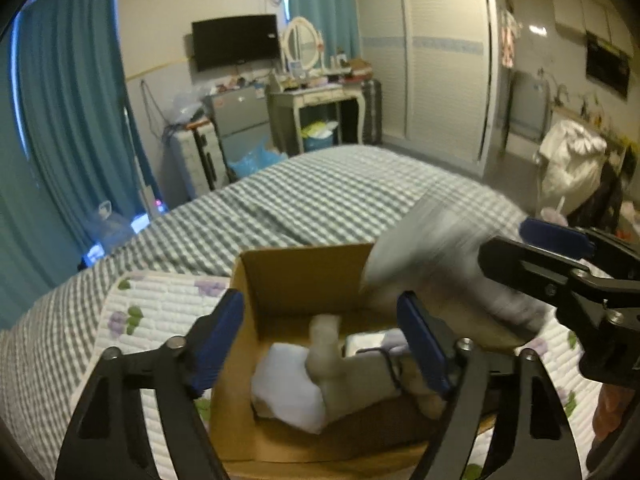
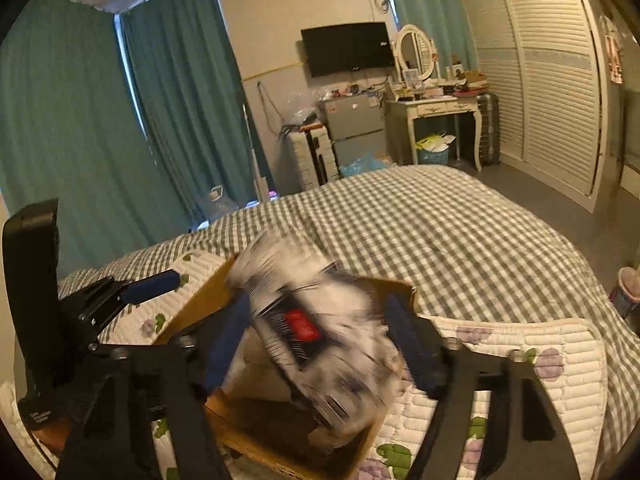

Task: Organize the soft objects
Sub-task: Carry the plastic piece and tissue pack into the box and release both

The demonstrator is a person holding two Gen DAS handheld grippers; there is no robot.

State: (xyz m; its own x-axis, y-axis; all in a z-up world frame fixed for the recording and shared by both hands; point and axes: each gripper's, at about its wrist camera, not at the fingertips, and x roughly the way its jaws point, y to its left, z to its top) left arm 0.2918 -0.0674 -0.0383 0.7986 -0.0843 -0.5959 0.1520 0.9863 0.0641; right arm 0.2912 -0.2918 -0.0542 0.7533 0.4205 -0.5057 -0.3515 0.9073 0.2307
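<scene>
An open cardboard box (image 1: 304,276) sits on a floral quilted mat (image 1: 160,300) on the bed. Inside lie a white soft item (image 1: 288,388) and a beige plush (image 1: 332,360). My left gripper (image 1: 320,340) is open and empty, its fingers astride the box's near part. My right gripper (image 2: 316,340) comes in from the right in the left wrist view (image 1: 532,248). Between its fingers a blurred white soft object with black stripes and a red patch (image 2: 304,328) hangs over the box (image 2: 396,284). Blur hides whether the fingers clamp it. It also shows in the left wrist view (image 1: 432,256).
The bed has a grey-checked cover (image 1: 320,200). Beyond it stand a dresser with mirror (image 1: 312,92), a small fridge (image 1: 240,116), a wall TV (image 1: 236,40), teal curtains (image 1: 68,112) and a louvred wardrobe (image 1: 444,60). A white bag (image 1: 568,160) hangs at right.
</scene>
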